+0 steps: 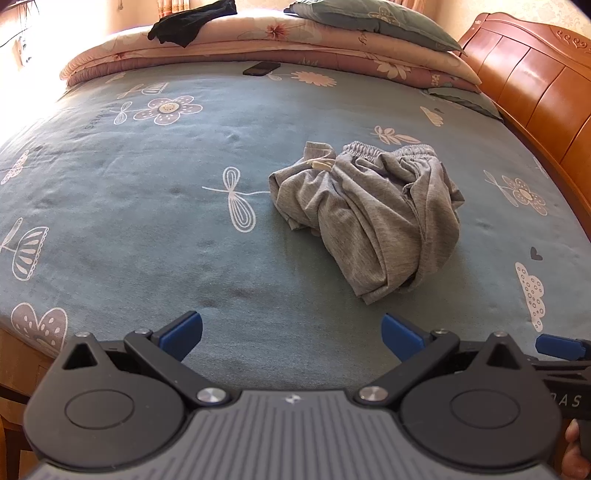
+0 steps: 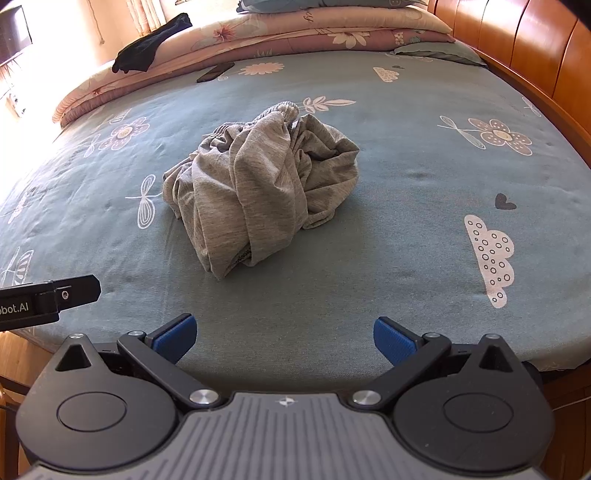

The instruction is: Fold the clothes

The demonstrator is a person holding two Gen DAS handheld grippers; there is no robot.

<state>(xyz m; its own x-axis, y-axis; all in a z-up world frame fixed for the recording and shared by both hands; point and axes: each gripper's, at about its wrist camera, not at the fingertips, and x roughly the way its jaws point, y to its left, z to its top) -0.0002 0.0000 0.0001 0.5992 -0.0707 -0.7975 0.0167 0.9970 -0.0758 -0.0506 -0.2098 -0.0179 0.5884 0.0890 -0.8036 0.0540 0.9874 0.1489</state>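
A crumpled pair of grey shorts (image 1: 373,214) with an elastic waistband lies in a heap on the teal flowered bed sheet (image 1: 147,221). In the right wrist view the grey shorts (image 2: 262,184) sit straight ahead on the sheet (image 2: 406,221). My left gripper (image 1: 291,336) hangs open above the sheet's near edge, short of the heap and to its left, with nothing between its blue pads. My right gripper (image 2: 284,338) is open too, empty, in front of the heap. The left gripper's black side (image 2: 51,299) shows at the left of the right wrist view.
Folded pink quilts (image 1: 258,40) and a grey-green pillow (image 1: 376,22) are stacked at the far side. A black garment (image 1: 192,20) lies on the quilts, a dark phone (image 1: 261,68) on the sheet beside them. A wooden headboard (image 1: 535,81) runs along the right.
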